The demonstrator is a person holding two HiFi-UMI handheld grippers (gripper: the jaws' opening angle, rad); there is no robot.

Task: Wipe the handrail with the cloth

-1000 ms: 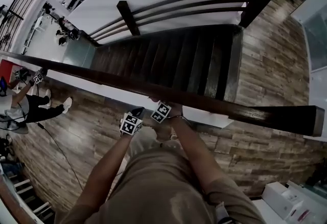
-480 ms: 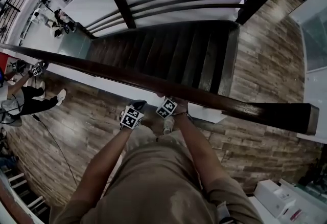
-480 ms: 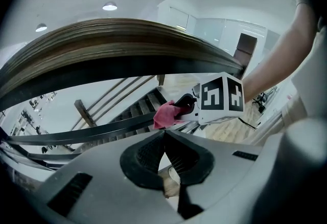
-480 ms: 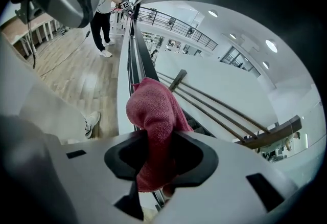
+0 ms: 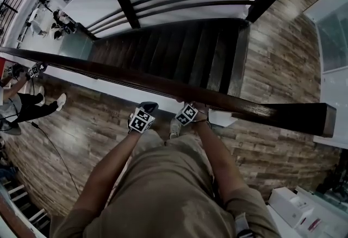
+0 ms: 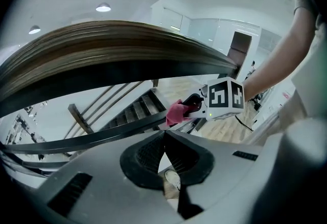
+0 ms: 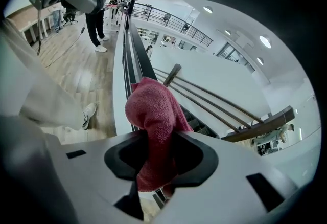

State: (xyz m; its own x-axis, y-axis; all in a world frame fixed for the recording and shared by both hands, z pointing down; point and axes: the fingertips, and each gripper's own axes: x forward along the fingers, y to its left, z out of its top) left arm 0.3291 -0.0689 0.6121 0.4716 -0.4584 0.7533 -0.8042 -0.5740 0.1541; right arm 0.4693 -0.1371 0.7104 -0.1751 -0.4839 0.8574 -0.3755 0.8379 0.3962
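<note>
My right gripper (image 7: 156, 141) is clamping a red cloth (image 7: 153, 108) between its jaws, and the bunched fabric is bulging up past the pads. My left gripper (image 6: 164, 138) is gripping nothing, its jaws meeting at the tips.

The head view is showing both grippers on my side of the dark wooden handrail (image 5: 163, 87). The right one is sitting at the rail's near edge and the left one just beside it, a little short of the rail. That view is not showing the cloth.

The left gripper view is looking up at the handrail's underside and is showing the cloth poking out of the right gripper, below the rail. I cannot tell whether it is touching the wood.

Beyond the handrail, dark stairs (image 5: 179, 52) are running downward. On my side, another person (image 5: 27, 106) is standing on the wood floor (image 5: 81, 139), far along the rail to my left.
</note>
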